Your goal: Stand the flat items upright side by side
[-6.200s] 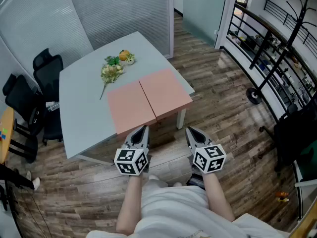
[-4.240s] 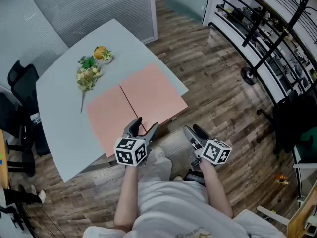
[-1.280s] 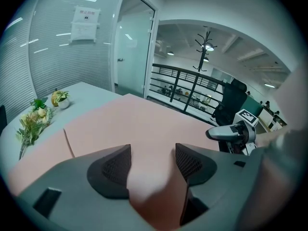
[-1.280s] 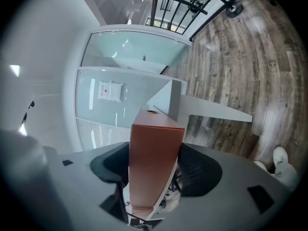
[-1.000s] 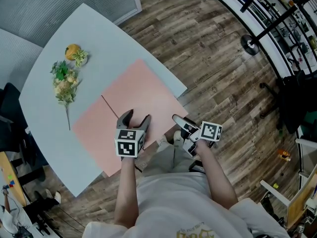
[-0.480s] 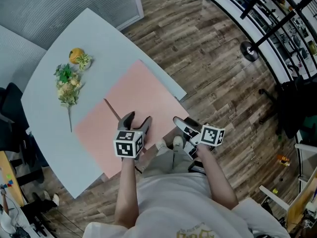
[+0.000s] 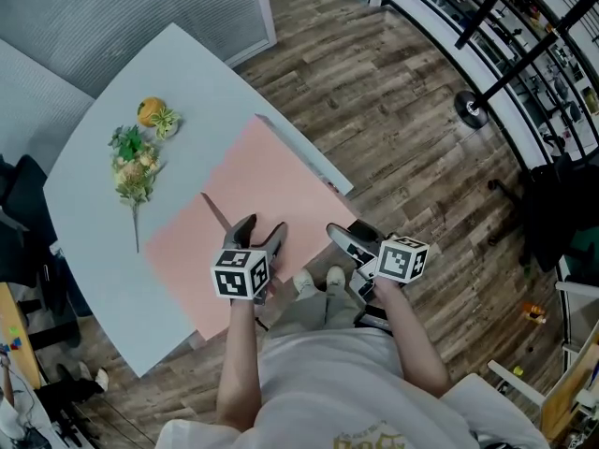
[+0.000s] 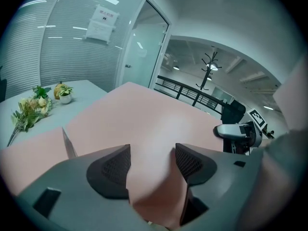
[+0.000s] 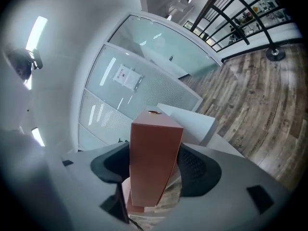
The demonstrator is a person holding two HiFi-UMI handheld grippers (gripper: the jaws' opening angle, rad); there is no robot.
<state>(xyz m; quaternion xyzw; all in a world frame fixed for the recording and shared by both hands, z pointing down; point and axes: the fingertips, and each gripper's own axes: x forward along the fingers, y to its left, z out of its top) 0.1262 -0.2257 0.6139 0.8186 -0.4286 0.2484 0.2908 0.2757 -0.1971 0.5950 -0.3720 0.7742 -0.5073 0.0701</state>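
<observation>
Two flat pink boards lie side by side on the pale grey table [image 7: 94, 129]: a left board [image 7: 178, 251] [image 8: 29, 153] and a right board [image 7: 271, 171] [image 8: 144, 114], with a dark seam between them. My left gripper [image 7: 262, 232] [image 8: 153, 160] hovers open just above the right board's near edge, both jaws over its top face. My right gripper [image 7: 339, 236] [image 9: 154, 165] is rolled on its side at that board's near right corner. Its jaws close on the board's thick reddish edge [image 9: 155, 148].
A bunch of artificial flowers [image 7: 133, 162] [image 8: 29, 112] and a small orange pot [image 7: 150, 112] [image 8: 62, 93] lie at the table's far left. Black chairs [image 7: 14, 223] stand left of the table. Wood floor, a coat rack base [image 7: 468, 108] and railings are to the right.
Both grippers have come from in front of the table up to the boards' near edge. Over the last second they have hardly shifted, and the dark seam between the boards looks slightly wider.
</observation>
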